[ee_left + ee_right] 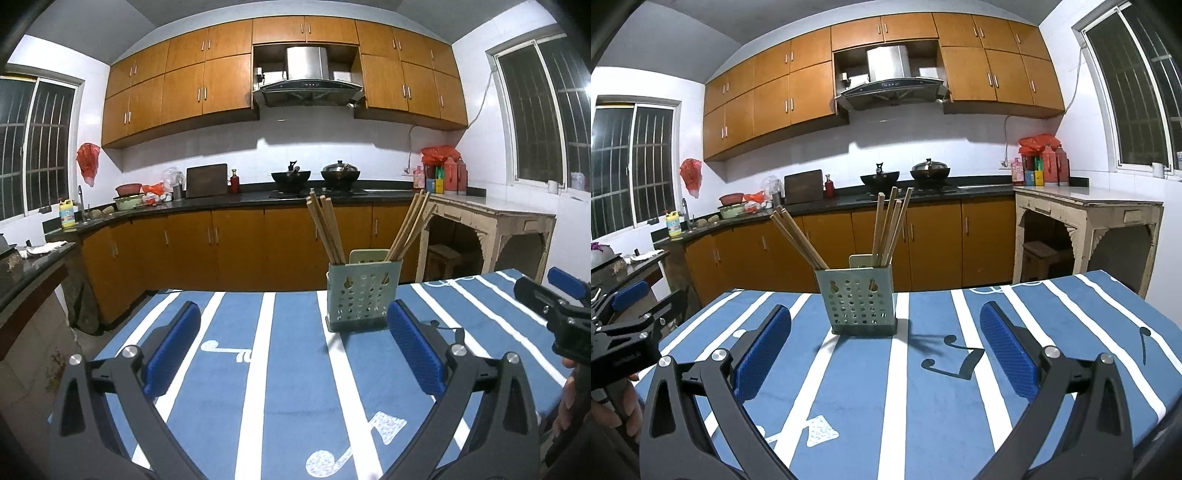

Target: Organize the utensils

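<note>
Chopsticks: we saw two bunches of wooden chopsticks (886, 229) standing in the pale green perforated holder (858, 301), one bunch leaning left and the other (408, 229) leaning right, each at its own end of the holder.
Holder: it stood upright on the blue cloth with white stripes (923, 406), at the far side of the table from our grippers.
Left gripper: our left gripper (293, 349) hung low over the cloth, well short of the holder and a little to its left, pointing nearly level toward it.
Left gripper fingers: the blue pads (171, 349) were spread wide and released, with only bare cloth between them.
Right gripper: our right gripper (884, 350) hung low over the cloth, short of the holder and a little to its right, likewise aimed nearly level.
Right gripper fingers: its pads (1006, 350) also stood fully apart, grasping nothing.
Hands: a hand (622, 410) gripped the left tool's handle, left of the holder; fingers (567, 402) showed behind the right tool.
Contact: neither gripper touched the holder or chopsticks.
</note>
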The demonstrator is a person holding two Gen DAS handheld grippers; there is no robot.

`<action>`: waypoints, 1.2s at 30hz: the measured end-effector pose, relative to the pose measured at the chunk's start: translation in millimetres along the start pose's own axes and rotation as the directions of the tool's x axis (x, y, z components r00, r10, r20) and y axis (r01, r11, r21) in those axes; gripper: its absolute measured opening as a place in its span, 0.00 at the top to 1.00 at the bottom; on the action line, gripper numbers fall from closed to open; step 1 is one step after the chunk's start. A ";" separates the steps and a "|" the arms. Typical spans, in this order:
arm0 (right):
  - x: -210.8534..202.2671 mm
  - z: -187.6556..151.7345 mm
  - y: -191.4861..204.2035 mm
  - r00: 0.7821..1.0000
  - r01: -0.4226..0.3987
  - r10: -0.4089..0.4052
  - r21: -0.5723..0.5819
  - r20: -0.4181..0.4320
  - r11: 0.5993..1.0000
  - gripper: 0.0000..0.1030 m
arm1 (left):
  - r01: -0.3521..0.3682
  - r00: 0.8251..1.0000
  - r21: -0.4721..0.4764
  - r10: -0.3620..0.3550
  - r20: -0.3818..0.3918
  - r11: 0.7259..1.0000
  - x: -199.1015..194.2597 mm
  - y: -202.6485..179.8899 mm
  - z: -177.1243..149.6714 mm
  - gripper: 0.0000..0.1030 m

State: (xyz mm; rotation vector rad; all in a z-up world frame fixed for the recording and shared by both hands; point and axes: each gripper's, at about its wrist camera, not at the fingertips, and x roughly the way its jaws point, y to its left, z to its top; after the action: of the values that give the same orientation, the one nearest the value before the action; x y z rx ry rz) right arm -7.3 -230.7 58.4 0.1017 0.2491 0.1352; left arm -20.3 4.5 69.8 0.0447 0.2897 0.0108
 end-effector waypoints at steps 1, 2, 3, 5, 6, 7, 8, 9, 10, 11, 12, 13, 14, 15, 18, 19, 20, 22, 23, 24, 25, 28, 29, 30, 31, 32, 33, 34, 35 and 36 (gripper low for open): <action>-1.1 -1.8 1.3 1.000 0.004 -0.004 -0.008 0.004 1.000 0.02 | -0.001 1.000 -0.001 0.001 -0.002 1.000 -0.1 0.1 -2.1 0.04; -2.3 -3.9 2.7 1.000 0.009 -0.008 -0.017 0.009 1.000 0.02 | 0.000 1.000 -0.003 0.000 -0.004 1.000 -0.2 0.1 -4.3 0.04; -3.3 -5.6 3.6 1.000 0.011 -0.011 -0.024 0.013 1.000 0.02 | 0.004 1.000 -0.008 -0.004 -0.005 1.000 -0.6 0.6 -6.7 0.04; -5.5 -11.5 6.1 1.000 0.020 -0.019 -0.042 0.021 0.999 0.02 | 0.004 1.000 -0.014 -0.005 -0.005 1.000 -1.4 2.5 -10.9 0.04; -5.4 -13.9 6.7 1.000 0.020 -0.019 -0.046 0.018 0.999 0.02 | 0.003 1.000 -0.016 -0.004 -0.005 1.000 -2.0 2.7 -12.8 0.04; -5.0 -15.9 6.8 1.000 0.020 -0.019 -0.046 0.013 0.999 0.02 | 0.003 1.000 -0.020 -0.003 -0.009 1.000 -1.9 3.3 -15.9 0.04; -4.2 -17.2 7.0 1.000 0.019 -0.019 -0.045 0.008 0.999 0.02 | 0.004 1.000 -0.024 -0.004 -0.014 1.000 -1.3 3.7 -18.8 0.04; -3.0 -20.5 6.1 1.000 0.019 -0.019 -0.042 -0.001 0.999 0.02 | 0.004 1.000 -0.026 -0.005 -0.017 1.000 -1.0 3.9 -20.5 0.04; -2.7 -22.4 6.2 1.000 0.019 -0.019 -0.038 -0.007 0.999 0.02 | 0.005 1.000 -0.029 -0.005 -0.022 1.000 -0.4 4.1 -23.4 0.04; -2.0 -24.3 5.7 1.000 0.019 -0.019 -0.034 -0.013 0.999 0.02 | 0.004 1.000 -0.031 -0.005 -0.024 1.000 -0.2 4.1 -26.3 0.04; -1.8 -25.7 5.6 1.000 0.019 -0.019 -0.031 -0.016 0.999 0.02 | 0.005 1.000 -0.032 -0.006 -0.025 0.999 -0.4 4.6 -28.8 0.04; -1.6 -26.9 5.4 1.000 0.019 -0.020 -0.029 -0.018 0.999 0.02 | 0.006 1.000 -0.033 -0.007 -0.025 0.999 -0.7 4.7 -32.1 0.04; -1.7 -28.1 5.2 1.000 0.020 -0.021 -0.027 -0.018 0.999 0.02 | 0.005 1.000 -0.032 -0.006 -0.025 0.999 -0.8 4.4 -34.7 0.04; -1.7 -29.1 5.0 1.000 0.023 -0.023 -0.027 -0.018 0.999 0.02 | 0.002 1.000 -0.030 -0.003 -0.024 1.000 -1.1 3.8 -36.6 0.04; -1.0 -32.8 5.1 0.999 0.028 -0.029 -0.031 -0.017 0.999 0.02 | -0.004 1.000 -0.020 0.004 -0.020 1.000 -0.3 2.7 -44.2 0.04; -0.3 -34.1 4.7 0.999 0.030 -0.030 -0.032 -0.019 0.999 0.02 | -0.003 1.000 -0.020 0.002 -0.024 1.000 0.8 3.2 -46.2 0.04; -0.3 -35.2 4.6 0.999 0.030 -0.030 -0.033 -0.021 0.999 0.02 | -0.002 1.000 -0.021 0.001 -0.026 1.000 1.4 3.3 -47.9 0.04; 0.7 -36.3 3.8 0.999 0.030 -0.031 -0.031 -0.026 0.999 0.02 | -0.001 1.000 -0.023 0.000 -0.030 1.000 2.3 4.0 -51.1 0.04; 1.0 -36.6 3.7 0.999 0.031 -0.031 -0.030 -0.028 0.999 0.02 | 0.000 1.000 -0.024 -0.001 -0.031 1.000 2.6 4.0 -52.5 0.04; 1.3 -36.8 3.7 0.999 0.031 -0.032 -0.028 -0.028 0.999 0.02 | 0.000 1.000 -0.025 -0.001 -0.031 1.000 2.9 4.0 -53.5 0.04; 1.4 -36.7 3.4 0.999 0.031 -0.032 -0.026 -0.029 0.999 0.02 | 0.001 1.000 -0.024 -0.002 -0.031 1.000 3.0 4.5 -53.1 0.04; 1.2 -36.4 3.2 0.999 0.029 -0.030 -0.022 -0.028 0.999 0.02 | -0.003 1.000 -0.024 0.002 -0.031 1.000 3.3 4.6 -54.5 0.04; 1.4 -36.5 3.3 0.999 0.029 -0.030 -0.023 -0.028 0.999 0.02 | -0.003 0.999 -0.025 0.002 -0.032 1.000 3.7 4.8 -55.6 0.04; 1.4 -36.4 3.4 0.999 0.030 -0.031 -0.023 -0.029 0.999 0.02 | -0.002 0.999 -0.027 0.001 -0.033 1.000 3.7 5.2 -55.8 0.04; 1.4 -36.4 3.3 0.999 0.030 -0.030 -0.023 -0.029 0.999 0.02 | -0.001 0.999 -0.030 0.000 -0.035 1.000 4.0 5.5 -56.9 0.04; 1.4 -36.1 3.1 0.999 0.030 -0.030 -0.022 -0.030 0.999 0.02 | -0.001 0.999 -0.031 0.000 -0.036 1.000 4.2 5.4 -57.5 0.04; 1.2 -36.3 2.8 0.999 0.029 -0.030 -0.021 -0.031 0.999 0.02 | -0.001 0.999 -0.031 0.000 -0.036 1.000 4.4 5.5 -58.1 0.04; 1.2 -36.4 3.0 0.999 0.030 -0.031 -0.023 -0.029 0.999 0.02 | 0.000 0.999 -0.031 -0.001 -0.037 1.000 4.4 5.5 -58.3 0.04; 1.1 -36.3 3.1 0.999 0.032 -0.033 -0.025 -0.028 0.999 0.02 | 0.000 0.999 -0.031 -0.002 -0.037 1.000 4.4 5.4 -58.3 0.04; 1.0 -36.9 3.3 0.999 0.033 -0.034 -0.026 -0.028 0.999 0.02 | 0.000 0.999 -0.030 -0.001 -0.036 1.000 4.5 5.3 -57.1 0.04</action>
State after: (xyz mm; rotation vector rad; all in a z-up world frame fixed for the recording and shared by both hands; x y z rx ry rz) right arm -16.1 -224.2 23.0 0.0704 0.2775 0.1068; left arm -32.4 12.4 14.1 0.0143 0.3252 0.0157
